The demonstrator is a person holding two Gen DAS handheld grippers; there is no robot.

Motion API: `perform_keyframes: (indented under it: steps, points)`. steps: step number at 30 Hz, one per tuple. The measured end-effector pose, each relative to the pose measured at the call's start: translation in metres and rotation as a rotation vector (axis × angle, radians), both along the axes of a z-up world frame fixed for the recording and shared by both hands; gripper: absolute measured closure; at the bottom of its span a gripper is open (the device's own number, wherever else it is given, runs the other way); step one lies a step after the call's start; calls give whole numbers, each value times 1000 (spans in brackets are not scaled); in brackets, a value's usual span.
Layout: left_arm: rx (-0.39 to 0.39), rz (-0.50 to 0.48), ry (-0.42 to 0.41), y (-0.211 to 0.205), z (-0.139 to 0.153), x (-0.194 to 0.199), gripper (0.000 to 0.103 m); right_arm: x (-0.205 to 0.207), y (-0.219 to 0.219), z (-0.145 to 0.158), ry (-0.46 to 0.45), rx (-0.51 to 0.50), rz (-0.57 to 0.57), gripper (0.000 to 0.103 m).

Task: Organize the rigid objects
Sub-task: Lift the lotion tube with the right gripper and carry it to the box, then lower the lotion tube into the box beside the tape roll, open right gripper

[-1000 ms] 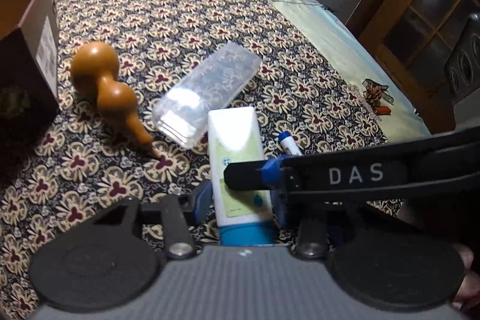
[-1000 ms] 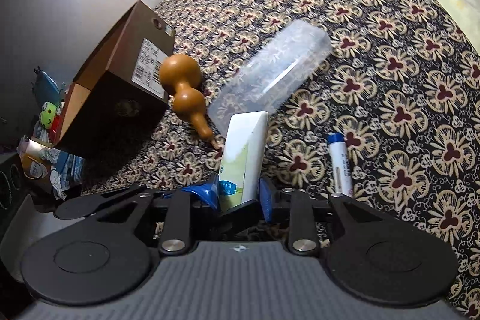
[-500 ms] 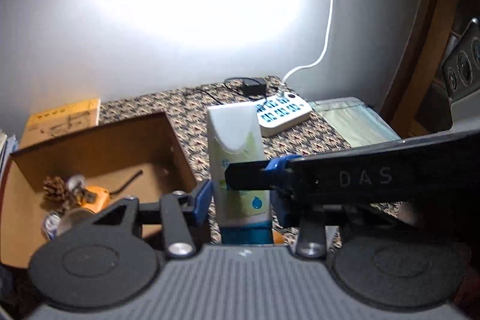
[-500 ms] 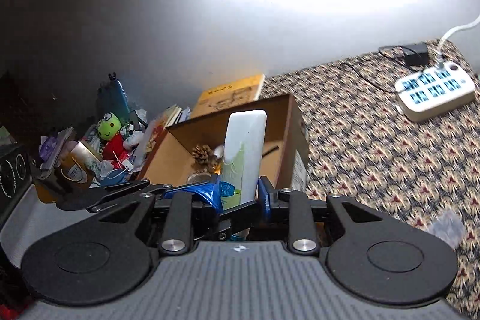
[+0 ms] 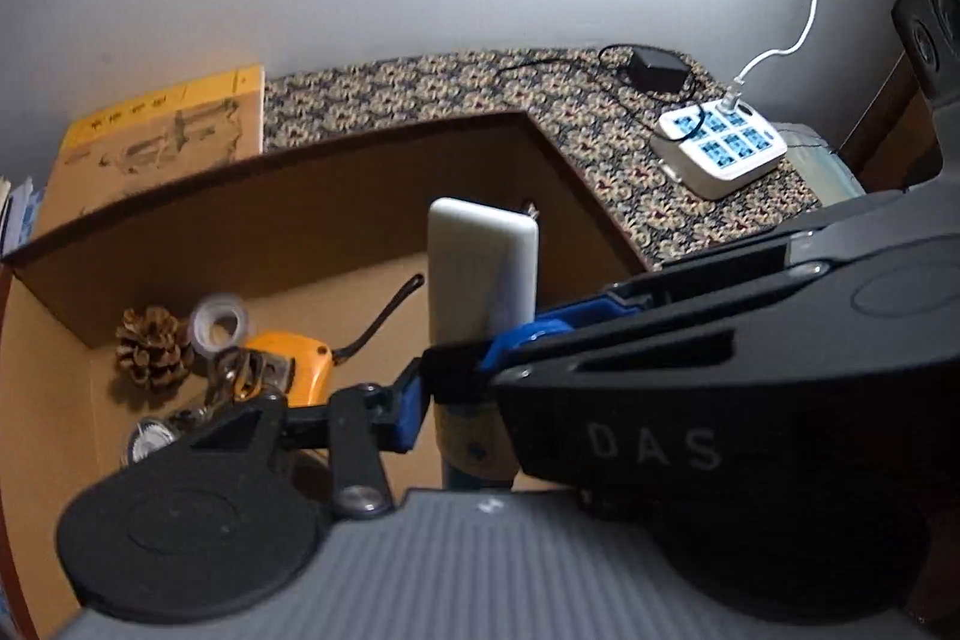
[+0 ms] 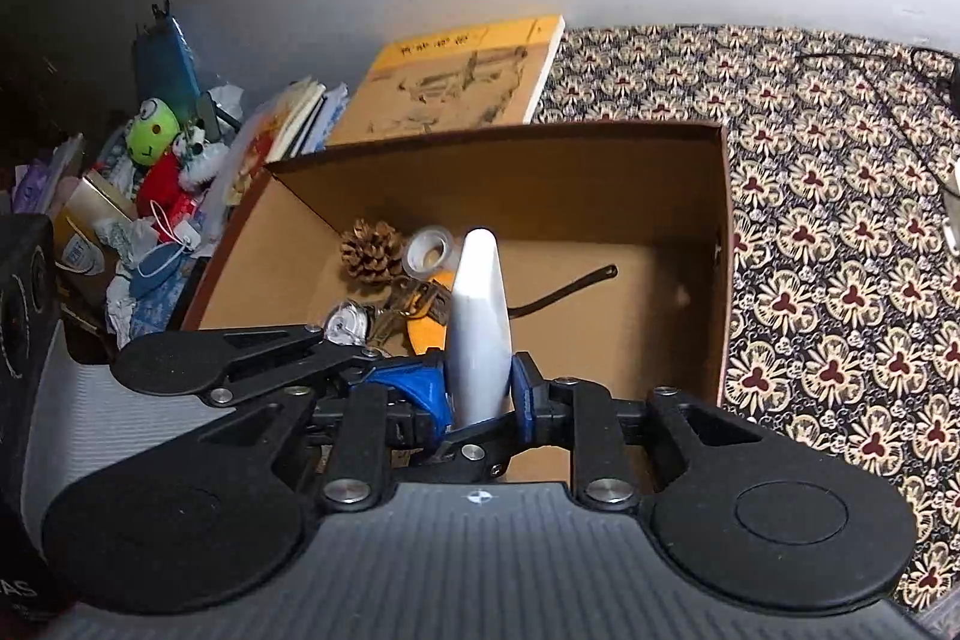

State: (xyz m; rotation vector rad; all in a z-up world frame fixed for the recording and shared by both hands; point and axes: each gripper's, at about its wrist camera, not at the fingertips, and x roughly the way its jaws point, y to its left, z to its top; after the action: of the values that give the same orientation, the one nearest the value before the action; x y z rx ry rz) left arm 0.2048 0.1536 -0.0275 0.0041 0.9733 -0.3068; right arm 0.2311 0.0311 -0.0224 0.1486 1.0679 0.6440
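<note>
Both grippers are clamped on the same white tube right now. The right gripper has its jaws pinching the tube's lower part, and the left gripper pinches it too, coming in crosswise. The tube stands upright, held in the air over the open cardboard box, toward the box's near edge.

Down in the box, by its far left corner, there's a pine cone, a roll of clear tape and an orange thing I can't identify. The box sits on the patterned worktop, with a white power strip near the far right corner.
</note>
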Motion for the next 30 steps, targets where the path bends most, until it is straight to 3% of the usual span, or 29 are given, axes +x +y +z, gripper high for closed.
perform_keyframes:
  steps: [9,16,25,28,30]
  points:
    - [38,-3,152,15,-33,7,72,21,32,-35,204,-93,2,96]
    - [89,-56,112,21,-33,-15,72,22,30,-55,378,-47,-1,91]
    - [40,-68,132,33,-30,-57,72,-9,29,-56,442,-14,103,89]
    - [41,-57,117,36,-29,-66,71,-13,32,-55,419,-12,111,90]
    - [48,-35,108,39,-27,-66,70,-14,34,-52,353,-65,80,89]
